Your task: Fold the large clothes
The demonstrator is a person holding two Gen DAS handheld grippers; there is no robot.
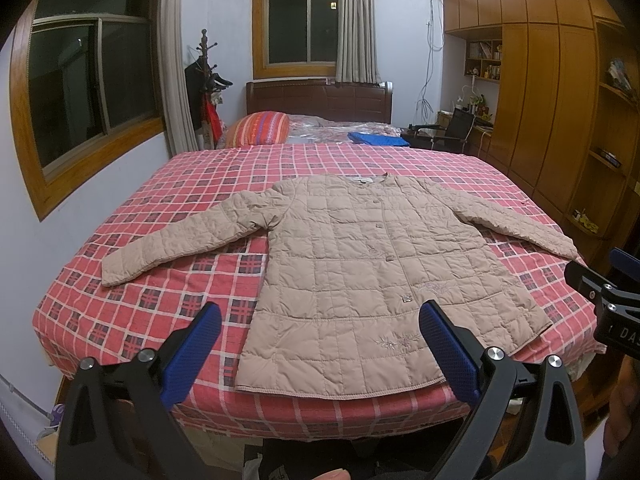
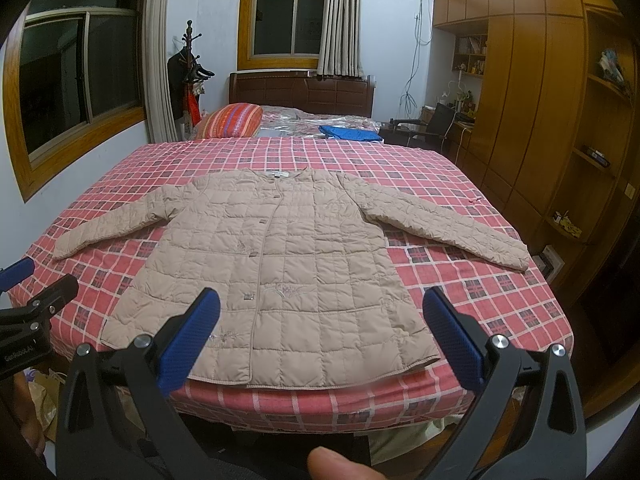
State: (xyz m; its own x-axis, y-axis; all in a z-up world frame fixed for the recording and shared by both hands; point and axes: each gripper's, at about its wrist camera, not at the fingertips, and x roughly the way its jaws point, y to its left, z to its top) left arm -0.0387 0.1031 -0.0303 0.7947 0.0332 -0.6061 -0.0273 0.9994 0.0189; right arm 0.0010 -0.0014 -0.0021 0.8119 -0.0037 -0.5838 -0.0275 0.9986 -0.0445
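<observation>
A beige quilted jacket point(image 1: 360, 264) point(image 2: 280, 264) lies flat and face up on the red checked bedspread point(image 1: 160, 288) point(image 2: 472, 280), buttoned, both sleeves spread out to the sides, hem toward me. My left gripper point(image 1: 320, 320) hovers open above the near hem, blue pads wide apart, holding nothing. My right gripper point(image 2: 320, 312) is likewise open over the hem, a little to the right. Each gripper shows at the edge of the other's view: the right gripper point(image 1: 612, 292) and the left gripper point(image 2: 28, 304).
A striped pillow point(image 1: 260, 128) and a folded blue cloth point(image 1: 378, 139) lie at the head of the bed. Wooden wardrobes and shelves point(image 1: 560, 120) line the right wall; a coat rack point(image 1: 206, 80) stands at the left. A chair point(image 1: 452, 128) sits by the desk.
</observation>
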